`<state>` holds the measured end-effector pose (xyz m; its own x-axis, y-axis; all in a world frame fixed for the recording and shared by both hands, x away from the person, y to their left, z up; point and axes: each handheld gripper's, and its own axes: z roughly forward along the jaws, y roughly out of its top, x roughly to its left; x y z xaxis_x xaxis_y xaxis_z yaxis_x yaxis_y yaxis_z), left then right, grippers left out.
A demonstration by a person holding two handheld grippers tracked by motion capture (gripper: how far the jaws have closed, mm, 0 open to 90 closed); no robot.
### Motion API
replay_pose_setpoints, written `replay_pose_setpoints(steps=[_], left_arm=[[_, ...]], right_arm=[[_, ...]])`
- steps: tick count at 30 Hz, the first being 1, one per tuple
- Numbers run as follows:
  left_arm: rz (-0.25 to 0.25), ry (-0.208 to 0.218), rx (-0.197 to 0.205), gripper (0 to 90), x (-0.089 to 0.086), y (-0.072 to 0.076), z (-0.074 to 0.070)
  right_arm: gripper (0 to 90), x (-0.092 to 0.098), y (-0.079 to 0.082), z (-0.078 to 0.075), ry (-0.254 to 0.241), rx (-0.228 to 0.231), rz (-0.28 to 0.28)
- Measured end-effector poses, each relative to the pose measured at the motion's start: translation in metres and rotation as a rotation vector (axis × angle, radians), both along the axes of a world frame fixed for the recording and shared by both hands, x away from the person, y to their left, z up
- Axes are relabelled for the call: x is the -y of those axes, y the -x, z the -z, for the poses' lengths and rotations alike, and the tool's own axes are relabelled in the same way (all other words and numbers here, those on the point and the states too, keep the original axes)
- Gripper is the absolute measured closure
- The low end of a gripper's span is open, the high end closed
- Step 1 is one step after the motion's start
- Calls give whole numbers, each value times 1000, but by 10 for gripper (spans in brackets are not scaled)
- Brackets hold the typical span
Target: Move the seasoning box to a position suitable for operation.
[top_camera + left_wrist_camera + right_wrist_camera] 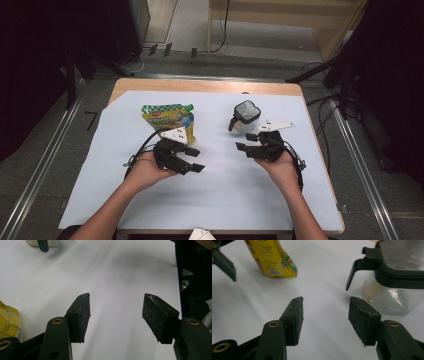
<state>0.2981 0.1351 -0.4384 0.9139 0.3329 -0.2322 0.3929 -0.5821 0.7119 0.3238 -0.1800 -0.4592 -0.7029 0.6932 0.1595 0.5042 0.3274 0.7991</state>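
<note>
A yellow and green spouted pouch (167, 120) stands at the back left of the white sheet (220, 195). To its right is a clear jar (245, 117) with a black lid and handle. My left gripper (195, 159) sits just in front of the pouch, open, with bare sheet between its pads (116, 312). The pouch's corner (8, 322) shows at that view's left edge. My right gripper (245, 141) is open just in front of the jar, holding nothing (325, 315). In the right gripper view the jar (397, 290) is close on the right and the pouch (274, 258) farther off on the left.
The sheet covers a wooden table (200, 86) whose far edge lies behind the two items. Metal rails (45, 160) run along both sides on the floor, with cables (320, 115) at the right. One jaw of the left gripper (224, 262) shows in the right gripper view.
</note>
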Motion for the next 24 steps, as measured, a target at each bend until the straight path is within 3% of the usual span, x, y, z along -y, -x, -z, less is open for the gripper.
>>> replay_pose_setpoints(steps=[5,8,16,21,24], left_arm=[[0,8,-1,404,-1,0,-1],[-4,7,-9,407,1,-1,0],[-7,-2,-14,406,1,3,0],[-27,17,-16,407,-4,1,-1],[-36,17,-14,409,-6,2,0]], right_arm=[[445,9,-11,3,19,10,51],[443,15,-18,5,13,-46,84],[402,19,-38,0,56,-5,143],[334,25,-55,12,42,-27,167],[311,22,-62,22,62,-21,167]])
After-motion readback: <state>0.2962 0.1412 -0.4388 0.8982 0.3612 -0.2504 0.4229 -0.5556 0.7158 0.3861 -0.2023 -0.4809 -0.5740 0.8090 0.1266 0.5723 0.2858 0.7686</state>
